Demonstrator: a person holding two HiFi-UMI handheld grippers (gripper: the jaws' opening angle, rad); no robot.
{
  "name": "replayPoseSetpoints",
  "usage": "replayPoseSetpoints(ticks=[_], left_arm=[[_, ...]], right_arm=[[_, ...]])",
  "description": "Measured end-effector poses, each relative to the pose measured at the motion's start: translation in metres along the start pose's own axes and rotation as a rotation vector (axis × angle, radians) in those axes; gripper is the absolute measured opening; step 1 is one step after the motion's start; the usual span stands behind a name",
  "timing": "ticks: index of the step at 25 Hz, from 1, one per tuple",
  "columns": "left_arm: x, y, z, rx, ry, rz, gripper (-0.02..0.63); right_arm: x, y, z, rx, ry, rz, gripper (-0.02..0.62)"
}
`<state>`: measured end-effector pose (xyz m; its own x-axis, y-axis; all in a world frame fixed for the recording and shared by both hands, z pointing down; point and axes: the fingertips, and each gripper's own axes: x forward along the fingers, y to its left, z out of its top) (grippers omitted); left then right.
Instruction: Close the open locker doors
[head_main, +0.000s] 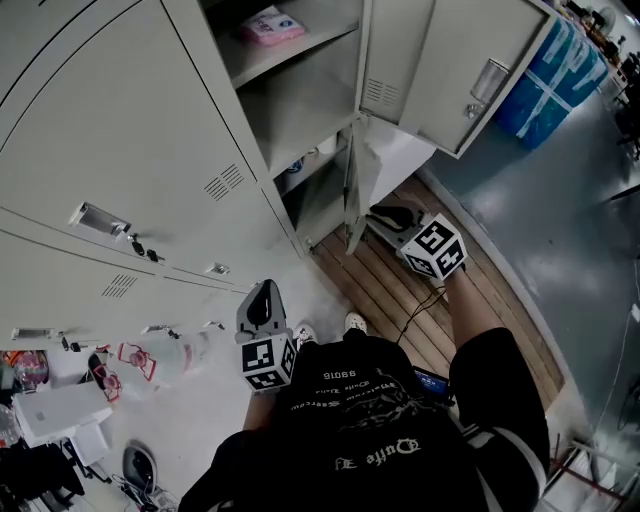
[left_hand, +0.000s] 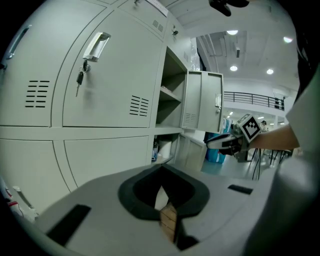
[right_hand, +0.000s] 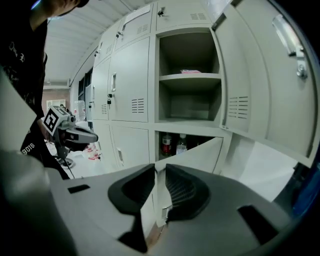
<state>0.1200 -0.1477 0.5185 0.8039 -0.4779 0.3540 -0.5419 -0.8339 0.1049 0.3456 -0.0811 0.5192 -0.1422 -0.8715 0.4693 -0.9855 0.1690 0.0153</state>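
The right hand-held gripper (right_hand: 159, 169) had the free edge of the lower door (right_hand: 197, 156) between its jaws, which stood narrow, one pad on each face of the panel, so that it held the door. This door was swung partway out from the lockers (head_main: 130, 120), low down beside a strip of wooden planks (head_main: 400, 300) on the floor. Behind it, in the lower compartment, two bottles (right_hand: 172, 145) stood upright side by side. The upper door (head_main: 460, 60) hung wide open directly above, apart from both grippers, its handle facing outward. In the open compartment beside it a pink packet (head_main: 272, 25) lay on the shelf (head_main: 290, 55). The left hand-held gripper (head_main: 265, 290) was well apart from the open doors, in front of the closed lockers to the left, pointing a little downward. Its jaws were drawn together at the tips with nothing between them, and only a sliver of floor showed through the gap behind the pads.
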Motion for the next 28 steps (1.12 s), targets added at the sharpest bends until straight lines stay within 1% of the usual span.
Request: replayPoseSetpoints(ticks=[3,19,23,28], left_arm=[[-0.003,0.004,-0.003,0.001,0.003,0.015,0.006],[0.001,0.02,-0.002,-0.031,-0.008,0.051,0.006],[0.001,0.028,-0.004,-0.037,-0.007,0.078,0.006],[-0.005,0.036,-0.009,-0.056,-0.003,0.114,0.006]], right_arm=[[0.011,0.006,0.006,0.024,-0.037,-0.009,0.067],[0.074,0.03,0.038,-0.018,-0.066,-0.045,0.064],[0.094,0.033,0.049,-0.027,-0.081,-0.046,0.063],[0.114,0.033,0.06,-0.068,-0.078,-0.081,0.061]])
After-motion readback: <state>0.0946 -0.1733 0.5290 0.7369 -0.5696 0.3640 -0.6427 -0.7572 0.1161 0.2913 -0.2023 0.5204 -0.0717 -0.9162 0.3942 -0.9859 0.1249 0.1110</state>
